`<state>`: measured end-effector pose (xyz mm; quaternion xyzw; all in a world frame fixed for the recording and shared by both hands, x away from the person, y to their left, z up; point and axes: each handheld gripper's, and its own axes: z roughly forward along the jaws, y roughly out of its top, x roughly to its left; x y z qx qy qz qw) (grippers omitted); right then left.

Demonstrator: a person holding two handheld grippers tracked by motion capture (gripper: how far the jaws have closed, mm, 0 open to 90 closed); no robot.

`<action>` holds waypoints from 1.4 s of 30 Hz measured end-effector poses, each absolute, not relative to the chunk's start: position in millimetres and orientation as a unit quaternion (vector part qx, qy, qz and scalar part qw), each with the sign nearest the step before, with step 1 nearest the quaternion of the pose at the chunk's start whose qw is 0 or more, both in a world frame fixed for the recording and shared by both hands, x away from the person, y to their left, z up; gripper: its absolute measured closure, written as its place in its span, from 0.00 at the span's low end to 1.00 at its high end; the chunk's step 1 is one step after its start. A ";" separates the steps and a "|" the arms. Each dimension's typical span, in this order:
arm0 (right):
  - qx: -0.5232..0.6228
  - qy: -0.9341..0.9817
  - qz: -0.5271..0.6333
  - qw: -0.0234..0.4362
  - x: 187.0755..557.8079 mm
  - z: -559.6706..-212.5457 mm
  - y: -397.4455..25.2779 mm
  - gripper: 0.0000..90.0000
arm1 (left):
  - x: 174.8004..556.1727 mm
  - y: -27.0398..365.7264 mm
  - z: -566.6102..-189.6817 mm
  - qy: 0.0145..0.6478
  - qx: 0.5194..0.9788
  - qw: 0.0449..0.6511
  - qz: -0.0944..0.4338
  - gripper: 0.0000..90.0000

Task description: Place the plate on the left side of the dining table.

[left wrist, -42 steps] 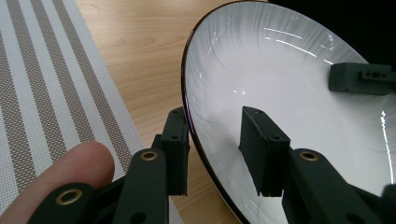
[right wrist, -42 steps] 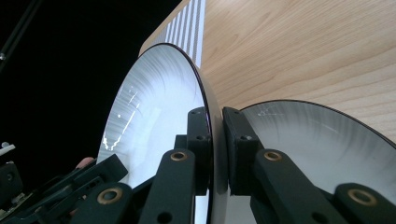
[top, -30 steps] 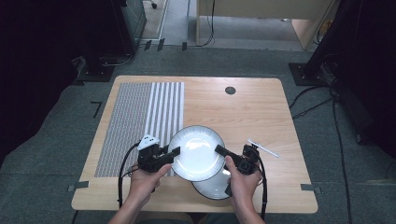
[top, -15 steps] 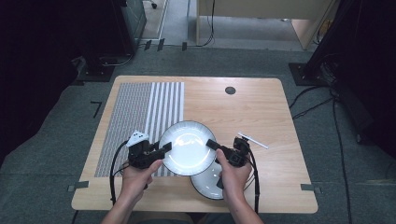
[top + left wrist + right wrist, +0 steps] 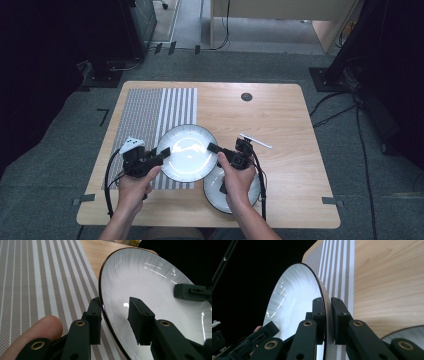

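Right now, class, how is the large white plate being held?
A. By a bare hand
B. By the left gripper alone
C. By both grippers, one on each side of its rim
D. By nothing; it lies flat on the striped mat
C: the left gripper and the right gripper each have their jaws on opposite edges of the large white plate; the right gripper view shows its jaws clamped on the rim.
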<state>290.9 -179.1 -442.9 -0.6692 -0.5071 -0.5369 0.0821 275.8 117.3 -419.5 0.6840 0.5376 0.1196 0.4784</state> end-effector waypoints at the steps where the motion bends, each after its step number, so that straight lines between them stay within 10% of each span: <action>1: -0.669 -0.508 -0.537 0.083 292.3 -442.0 -177.1 0.92 | 276.4 118.7 -418.8 0.538 0.684 0.478 0.121 0.71; 42: -0.653 -0.545 -0.518 0.088 364.6 -431.3 -103.0 0.92 | 319.0 178.2 -419.2 0.591 0.647 0.455 0.158 0.72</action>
